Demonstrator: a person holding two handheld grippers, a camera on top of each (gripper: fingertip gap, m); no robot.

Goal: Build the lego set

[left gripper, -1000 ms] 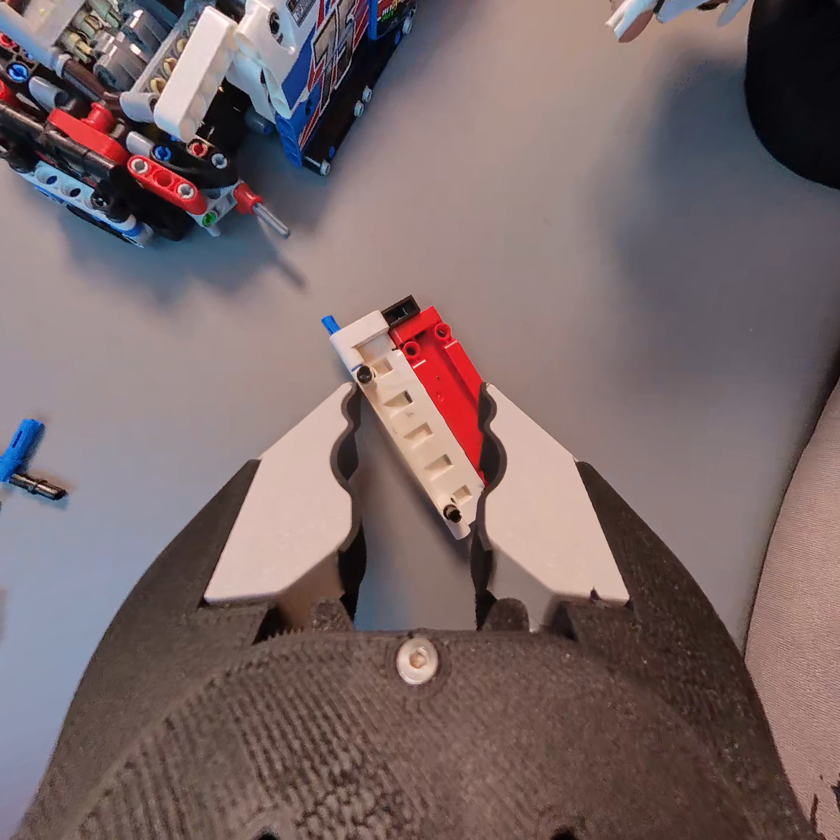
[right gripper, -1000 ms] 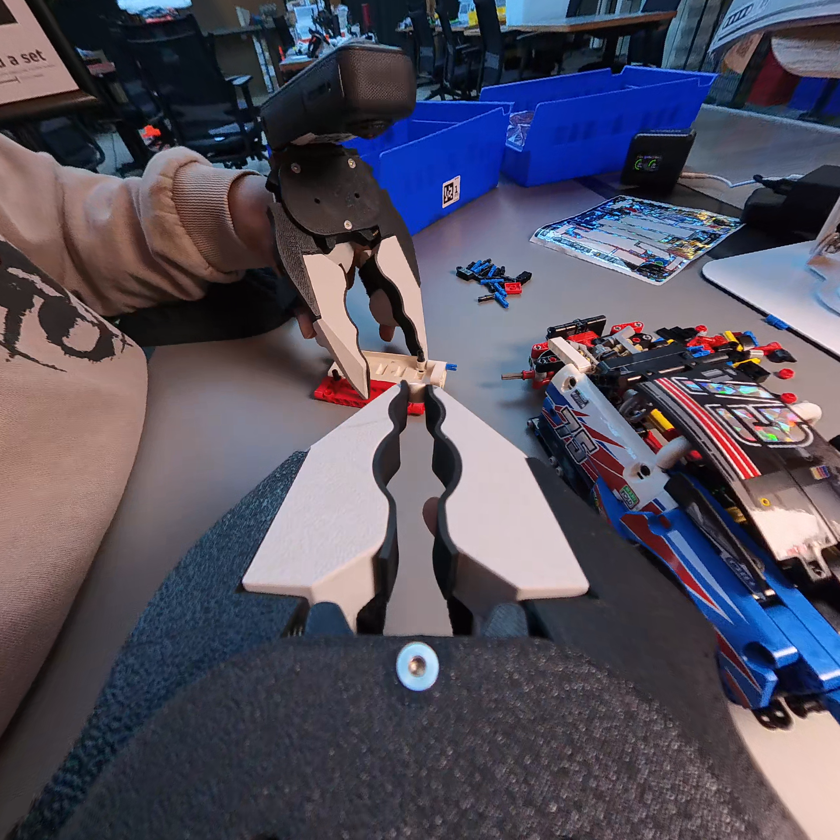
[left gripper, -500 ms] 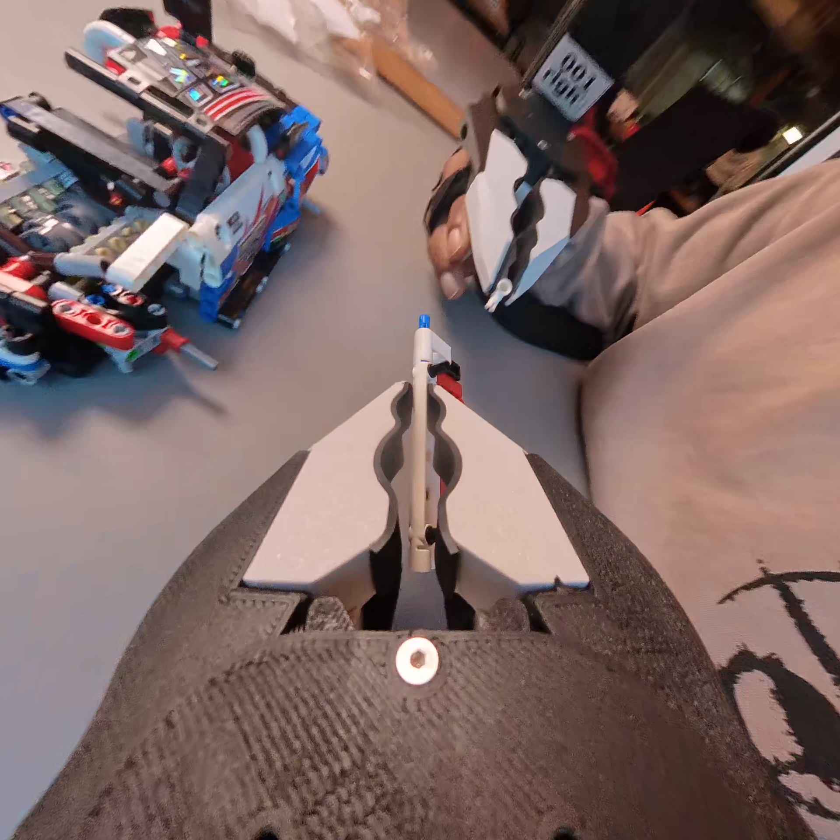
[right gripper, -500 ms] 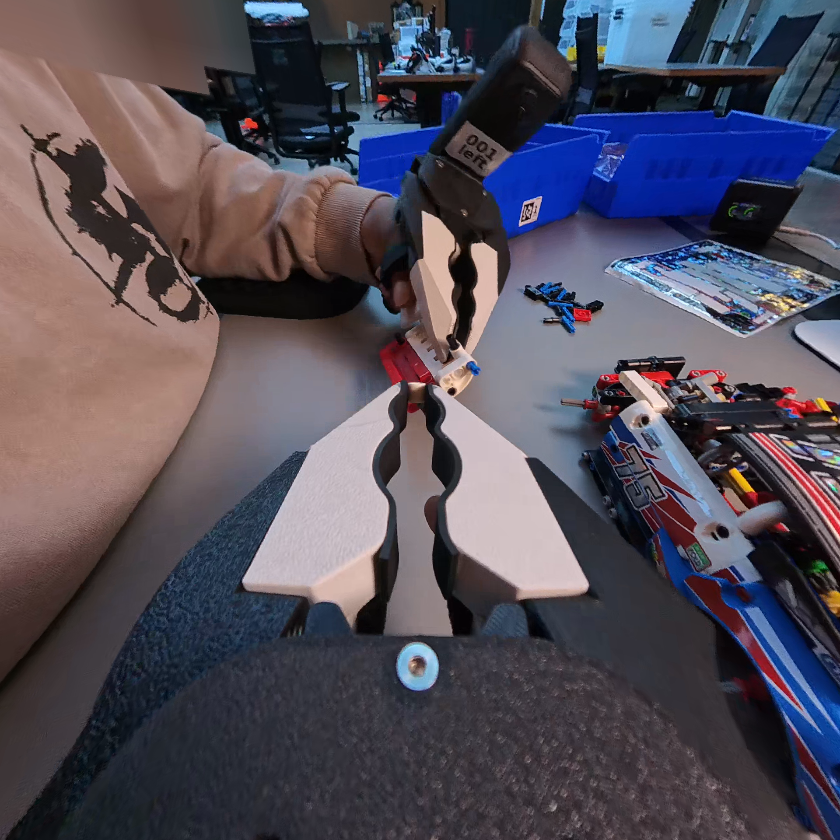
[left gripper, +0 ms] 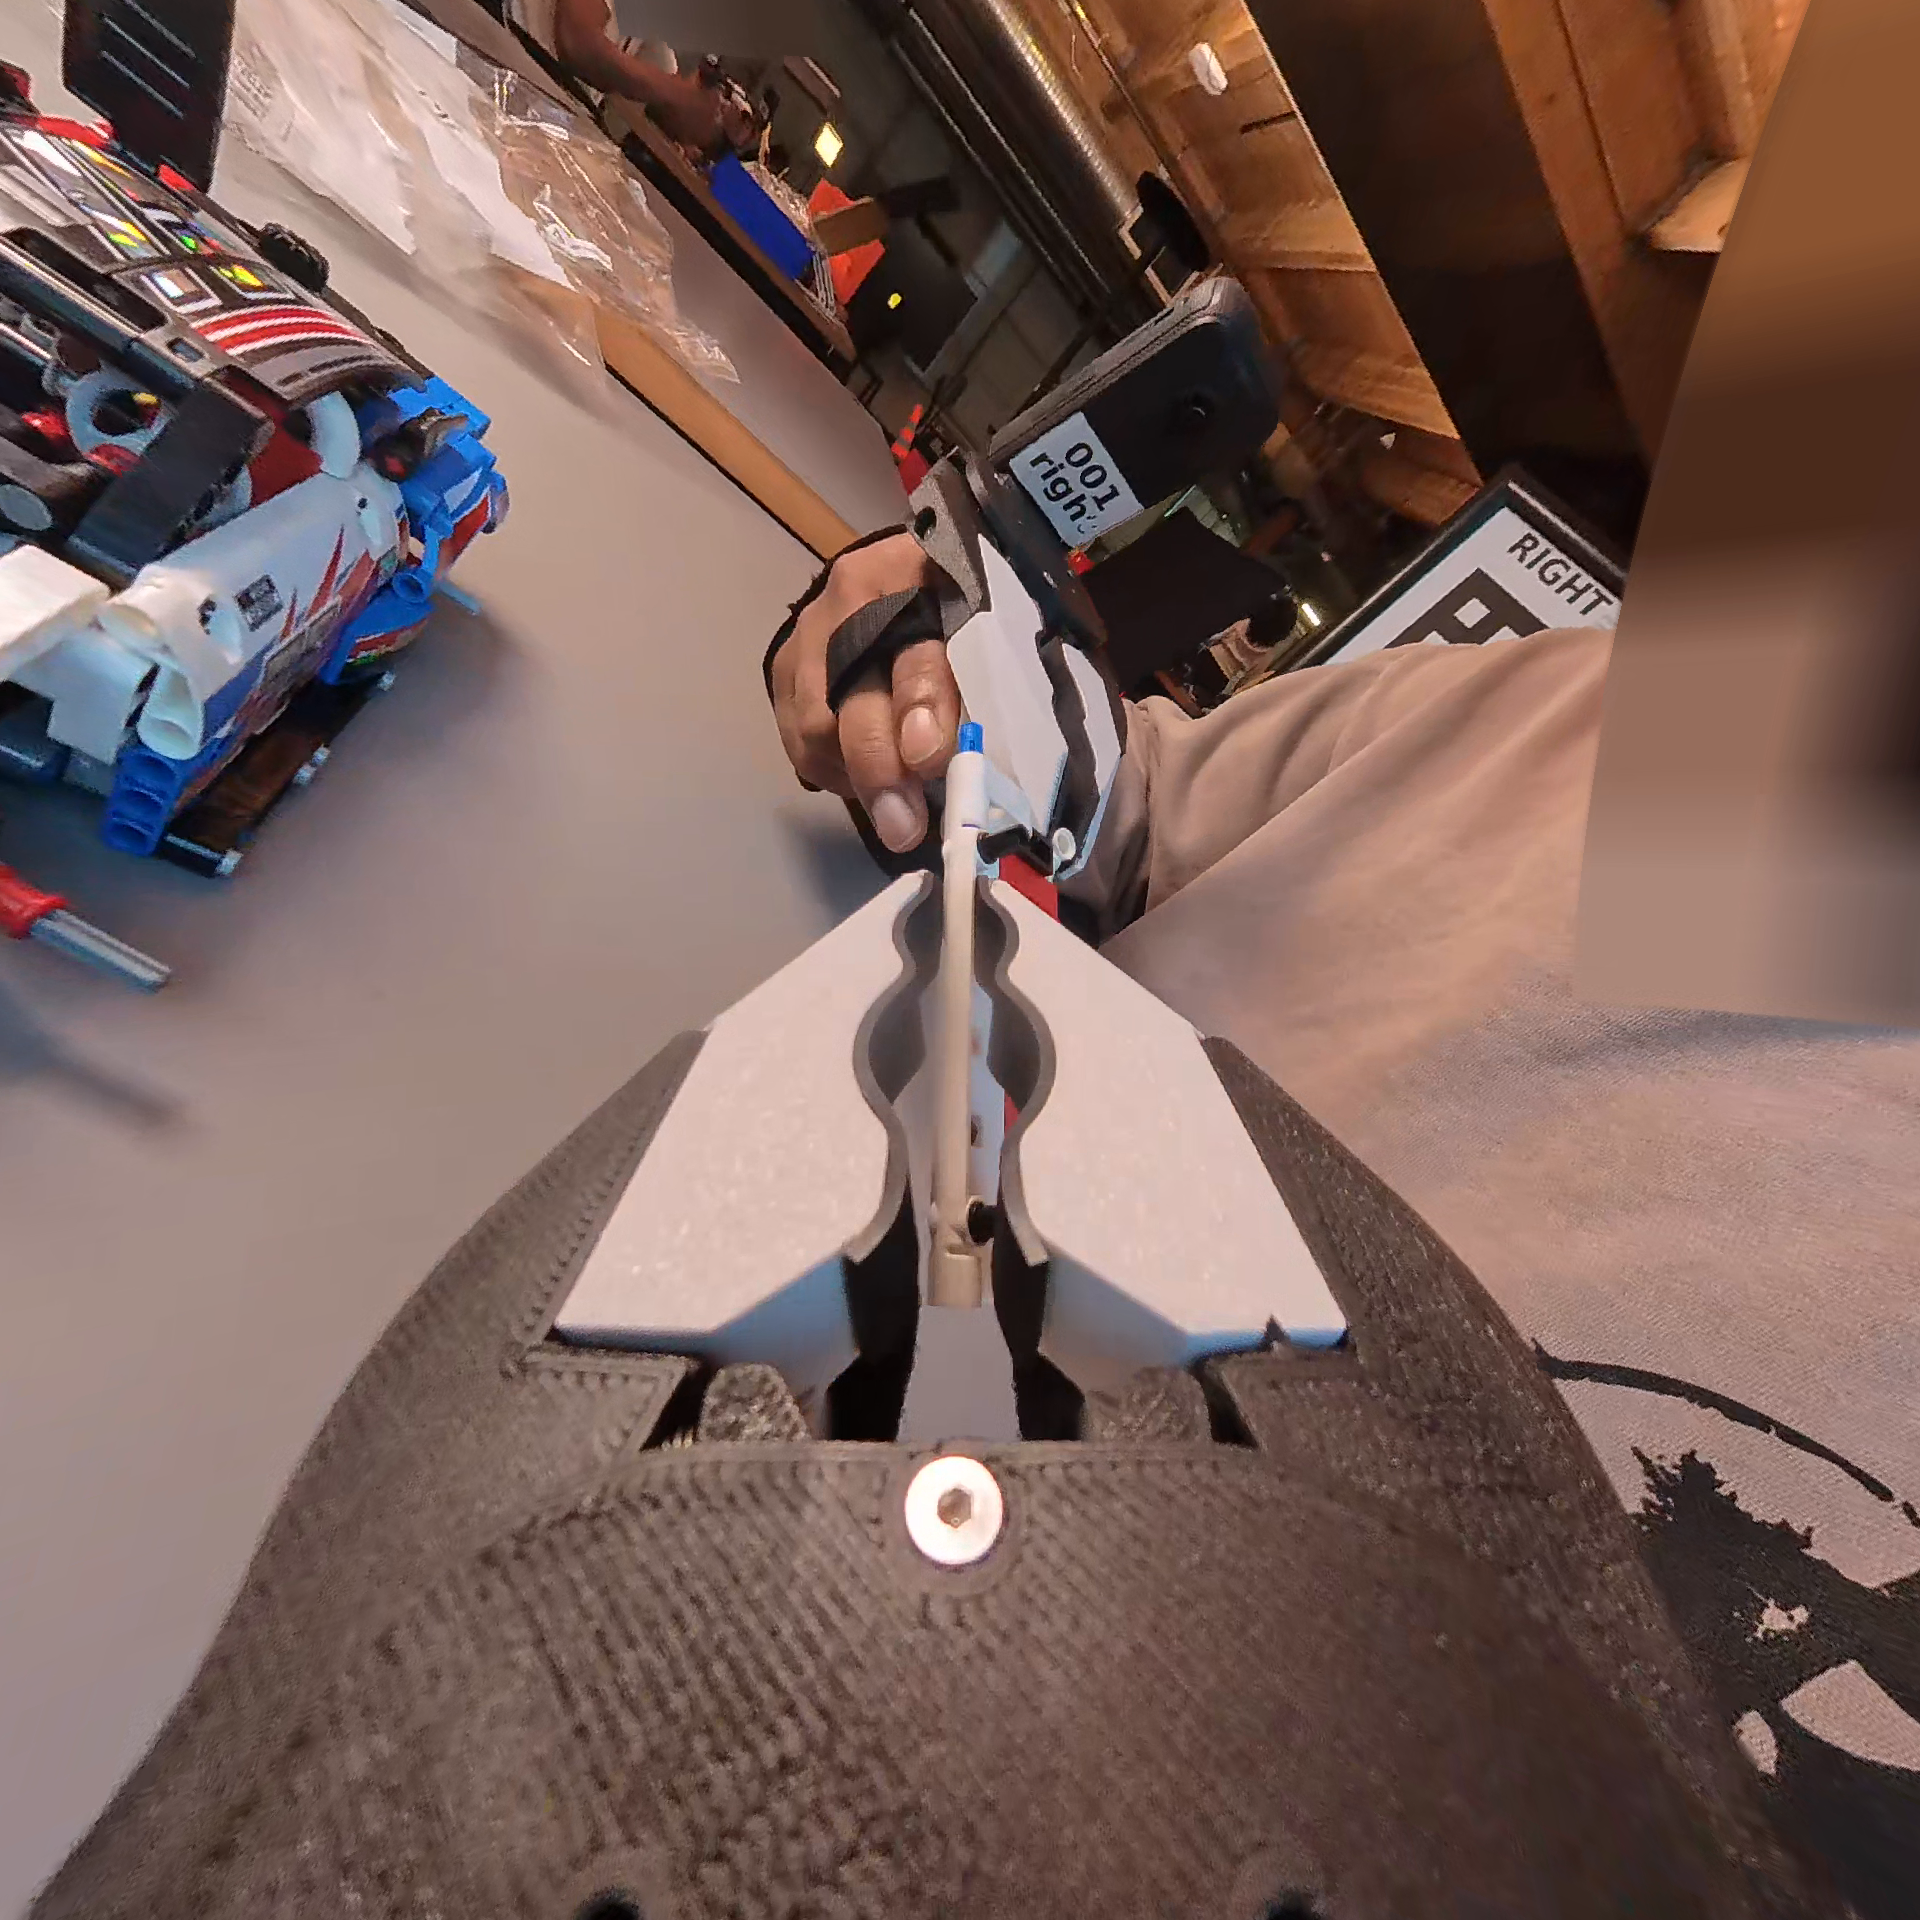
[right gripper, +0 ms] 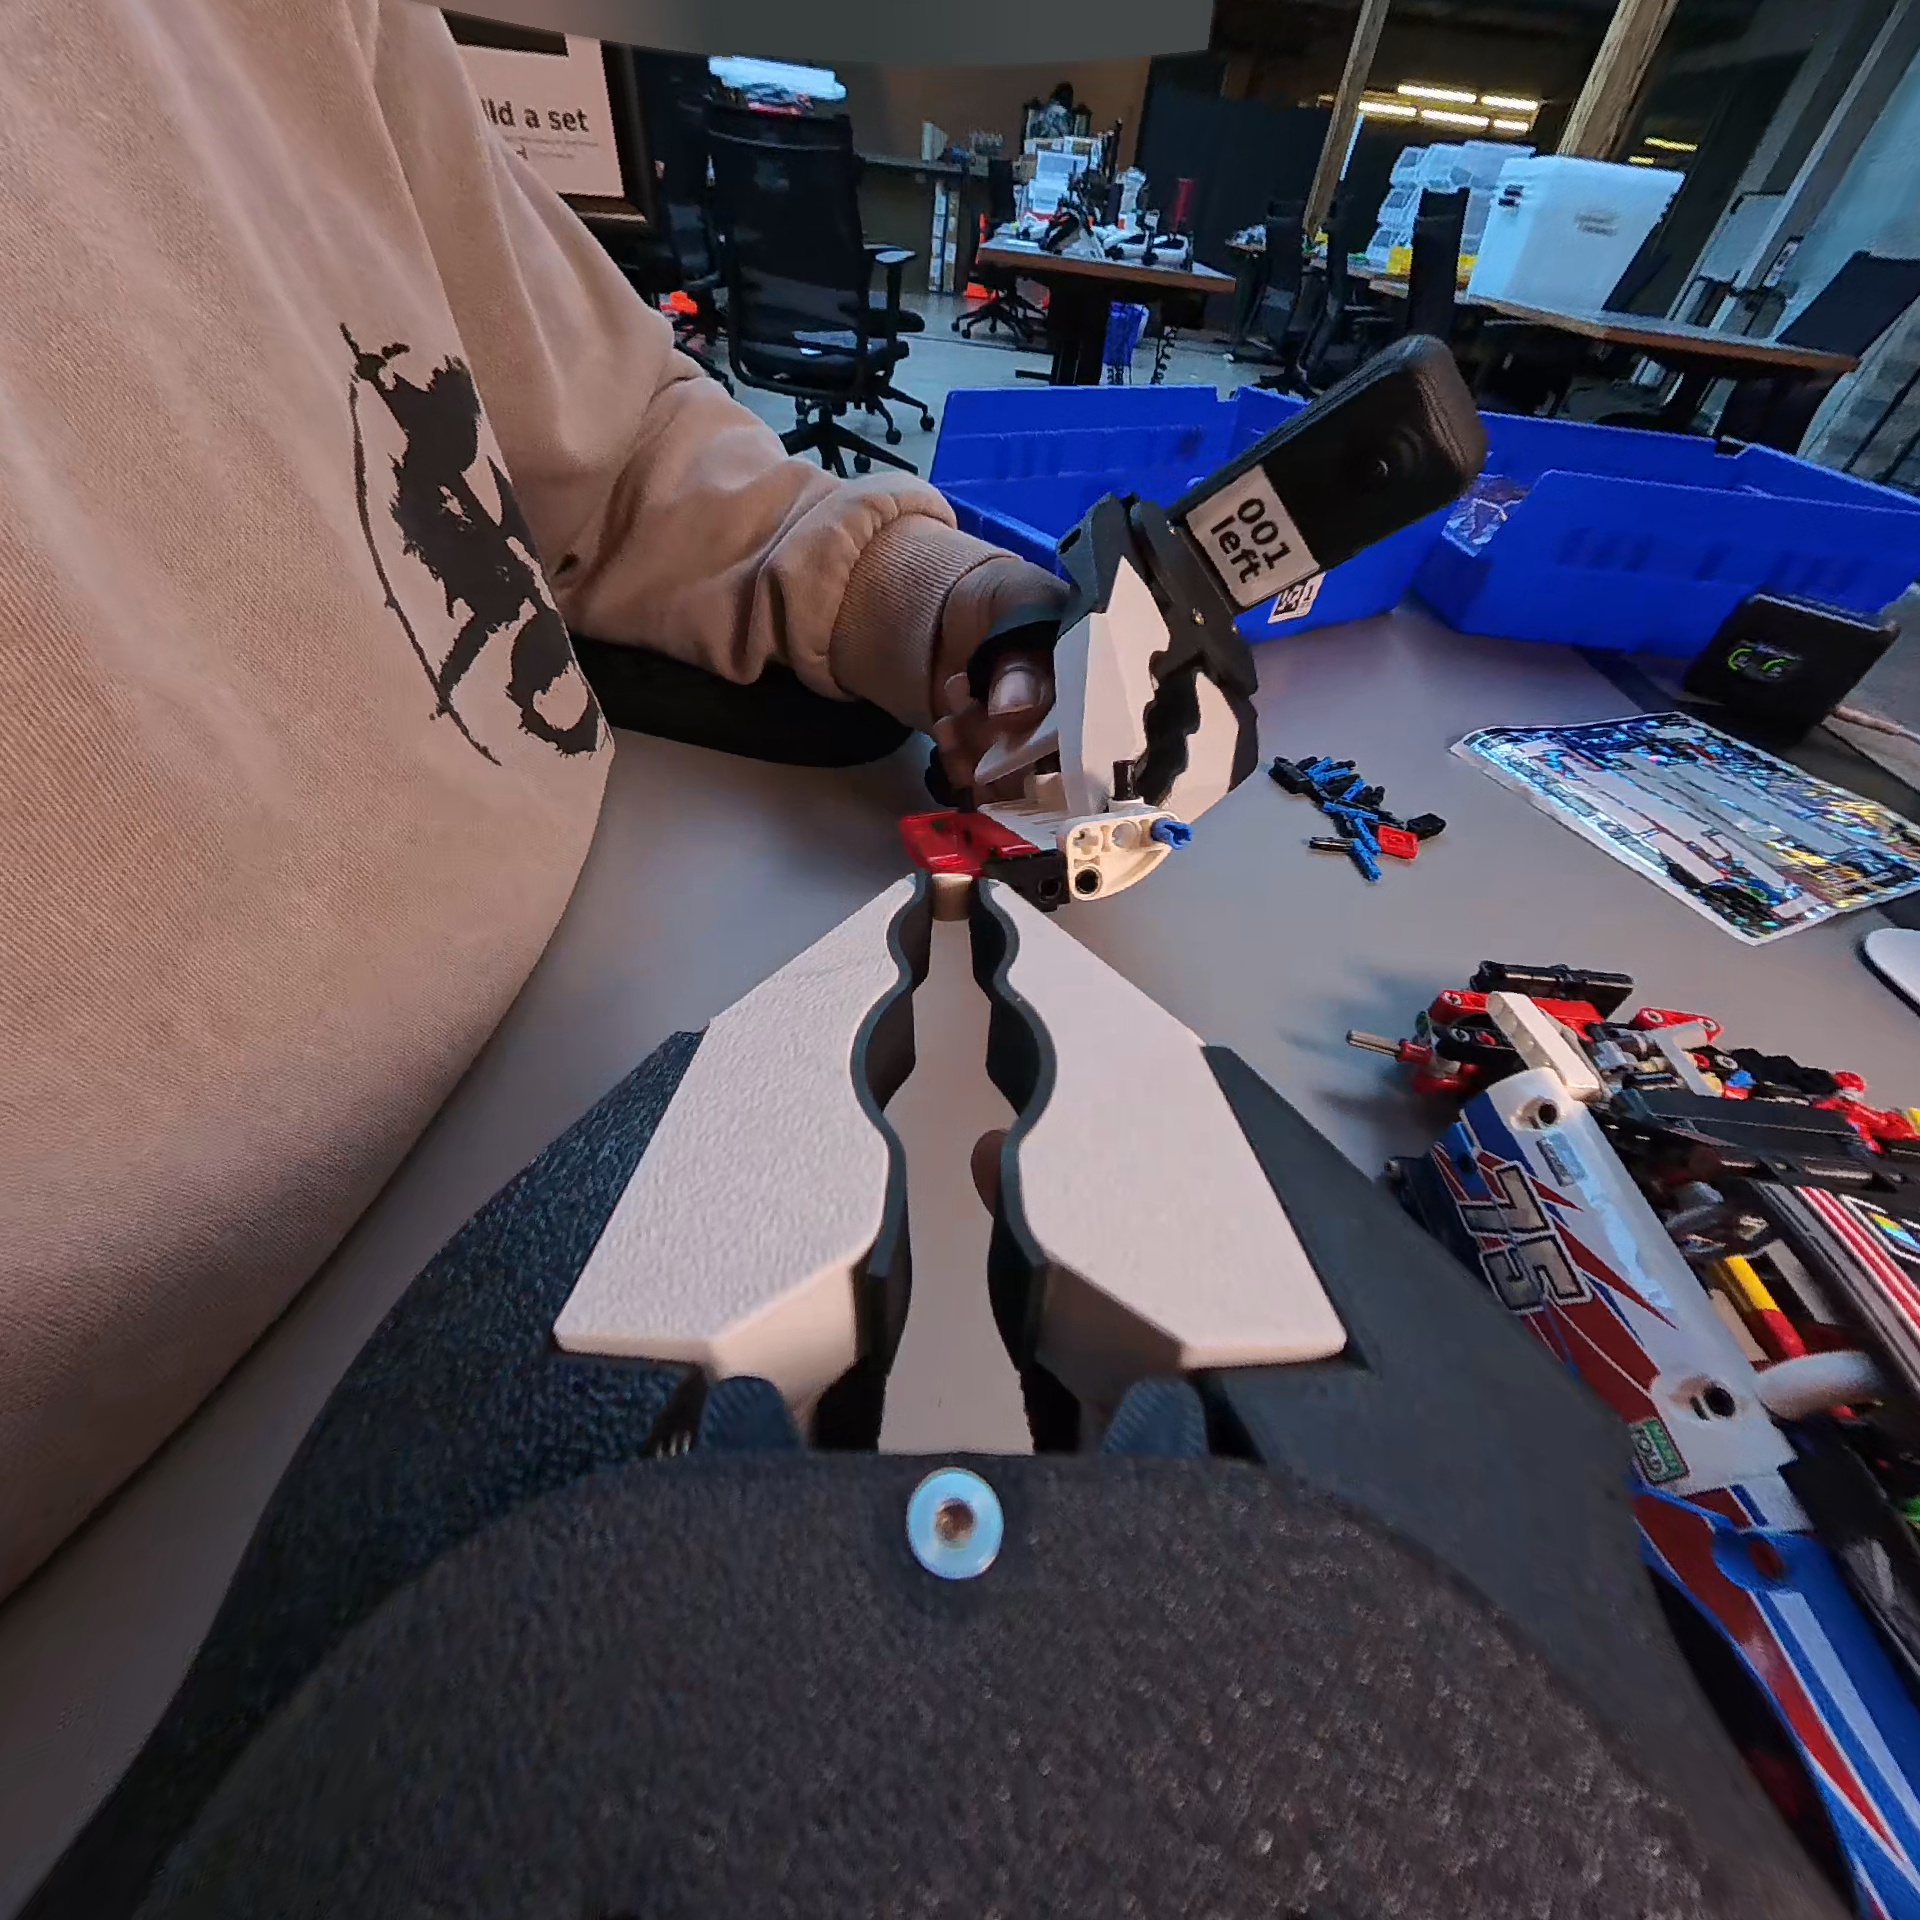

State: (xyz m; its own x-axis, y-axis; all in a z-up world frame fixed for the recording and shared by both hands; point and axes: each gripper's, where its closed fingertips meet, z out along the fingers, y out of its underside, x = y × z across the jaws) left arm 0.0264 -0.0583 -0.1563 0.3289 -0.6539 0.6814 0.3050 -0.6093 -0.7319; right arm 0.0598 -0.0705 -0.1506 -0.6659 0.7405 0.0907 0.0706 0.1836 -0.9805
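My left gripper (left gripper: pixel 961 896) is shut on a white-and-red lego panel (left gripper: pixel 954 1049), held edge-on above the grey table, with a blue pin at its far end. In the right wrist view the same gripper (right gripper: pixel 1127 795) holds the panel (right gripper: pixel 1101 844) level, just off the table. My right gripper (right gripper: pixel 951 904) is shut on a small white piece (right gripper: pixel 951 889) at its tips, right in front of the panel's red end. It also shows in the left wrist view (left gripper: pixel 1055 821), just beyond the panel. The blue, white and red lego car (right gripper: pixel 1662 1247) lies to the right.
The car (left gripper: pixel 208 436) lies at the left in the left wrist view. Loose blue and black pins (right gripper: pixel 1351 810), a sticker sheet (right gripper: pixel 1683 821), blue bins (right gripper: pixel 1143 457) and a black device (right gripper: pixel 1787 665) are farther back. A person's beige sweater (right gripper: pixel 260 623) fills the left. Some 4 cm of space lies between my two pairs of fingers.
My left gripper has shut on the panel, which lay flat between open fingers, lifted it and turned it on edge. The two grippers have come close together. The right gripper stays shut.
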